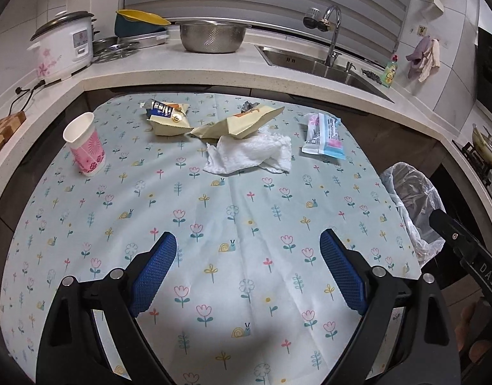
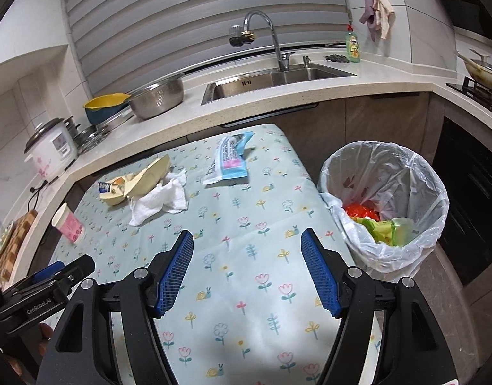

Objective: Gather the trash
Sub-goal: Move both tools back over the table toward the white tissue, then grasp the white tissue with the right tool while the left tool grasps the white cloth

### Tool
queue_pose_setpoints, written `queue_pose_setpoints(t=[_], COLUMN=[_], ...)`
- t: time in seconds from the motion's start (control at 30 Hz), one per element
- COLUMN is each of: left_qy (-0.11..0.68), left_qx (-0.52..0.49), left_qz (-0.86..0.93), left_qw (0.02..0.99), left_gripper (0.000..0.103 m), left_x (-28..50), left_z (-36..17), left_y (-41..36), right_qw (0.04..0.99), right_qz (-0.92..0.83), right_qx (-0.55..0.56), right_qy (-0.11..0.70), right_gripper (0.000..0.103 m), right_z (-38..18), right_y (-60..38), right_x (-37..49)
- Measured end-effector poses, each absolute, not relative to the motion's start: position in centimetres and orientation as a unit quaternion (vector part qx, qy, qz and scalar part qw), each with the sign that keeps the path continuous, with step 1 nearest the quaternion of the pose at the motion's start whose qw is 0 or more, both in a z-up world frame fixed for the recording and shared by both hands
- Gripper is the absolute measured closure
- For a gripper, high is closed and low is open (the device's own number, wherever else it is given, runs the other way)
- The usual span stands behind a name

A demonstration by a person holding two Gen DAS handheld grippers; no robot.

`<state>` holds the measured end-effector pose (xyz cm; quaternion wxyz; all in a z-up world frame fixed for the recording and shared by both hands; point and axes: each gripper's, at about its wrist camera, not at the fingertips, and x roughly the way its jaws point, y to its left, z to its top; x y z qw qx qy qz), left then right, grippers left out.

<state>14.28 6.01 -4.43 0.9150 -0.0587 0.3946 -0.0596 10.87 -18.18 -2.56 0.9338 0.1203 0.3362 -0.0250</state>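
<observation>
On the flowered tablecloth (image 1: 233, 211) (image 2: 246, 256) lies trash at the far side: a pink paper cup (image 1: 84, 144) (image 2: 69, 224) standing at the left, cream snack wrappers (image 1: 236, 123) (image 2: 140, 179), a crumpled white tissue (image 1: 249, 155) (image 2: 159, 200), and a blue-and-white packet (image 1: 323, 134) (image 2: 228, 162). A bin lined with a clear bag (image 2: 387, 205) (image 1: 412, 205) stands right of the table with red and green trash inside. My left gripper (image 1: 247, 240) is open and empty over the near cloth. My right gripper (image 2: 247, 240) is open and empty near the table's right edge.
A kitchen counter (image 1: 213, 64) wraps behind the table, with a rice cooker (image 1: 64, 45), a steel colander (image 1: 212, 37), a sink (image 2: 278, 80) and a tap. A stove with a pan (image 2: 480, 70) is at the far right. A wooden board (image 1: 5, 128) lies at the left.
</observation>
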Motion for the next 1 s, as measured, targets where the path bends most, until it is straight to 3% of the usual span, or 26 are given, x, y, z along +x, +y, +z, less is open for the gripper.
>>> queue_pose_setpoints(t=[0.5, 1.0], left_qy=[0.394, 0.399], left_qx=[-0.061, -0.062], left_qz=[-0.065, -0.038], left_qw=[0.915, 0.914], left_gripper=[0.016, 0.014], left_x=[14.9, 23.4], left_z=[-4.7, -6.1], left_y=[6.9, 8.8], right_qw=[0.933, 0.916], right_qz=[-0.004, 0.049], right_qx=[0.095, 0.091], right_qy=[0.347, 0.389], right_gripper=[0.036, 0.039], right_z=[-3.0, -6.8], right_y=[-15.1, -11.7], right_x=[13.2, 22.9])
